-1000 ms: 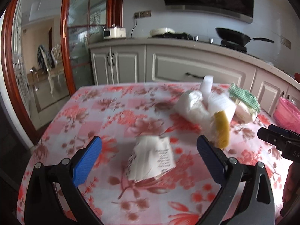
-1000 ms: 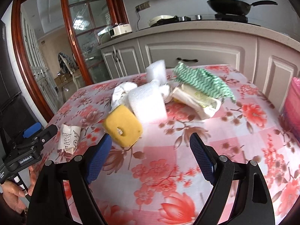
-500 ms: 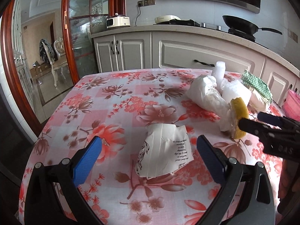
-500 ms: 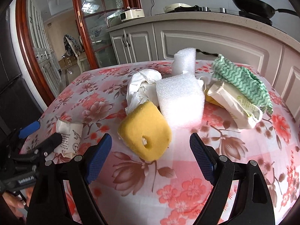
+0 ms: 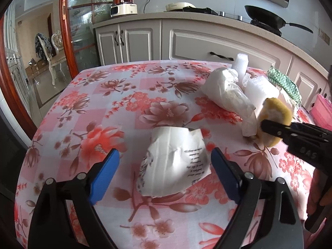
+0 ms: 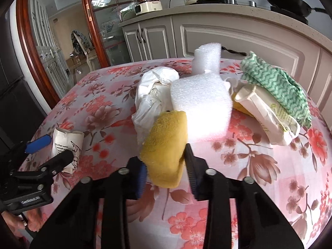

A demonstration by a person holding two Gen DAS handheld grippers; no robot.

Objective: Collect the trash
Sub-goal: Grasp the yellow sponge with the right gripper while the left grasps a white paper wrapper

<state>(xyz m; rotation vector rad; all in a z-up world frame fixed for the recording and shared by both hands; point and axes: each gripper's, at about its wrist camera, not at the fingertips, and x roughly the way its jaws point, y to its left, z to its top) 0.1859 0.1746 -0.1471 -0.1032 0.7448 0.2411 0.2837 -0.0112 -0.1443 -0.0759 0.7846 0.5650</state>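
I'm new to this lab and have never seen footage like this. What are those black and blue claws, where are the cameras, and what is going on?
There is no robot here. A person holds one hand-operated gripper in each hand, and a wide-angle camera on each looks forward along its two fingers, which is why the pictures look curved.

In the left wrist view, the left gripper is open, its blue pads either side of a crumpled printed paper bag lying on the flowered tablecloth.

In the right wrist view, the right gripper has closed on a yellow sponge. Behind it lie a white foam block, crumpled white paper, a cream paper bag and a green patterned cloth.

The job is collecting trash, so each gripper is going for one piece.
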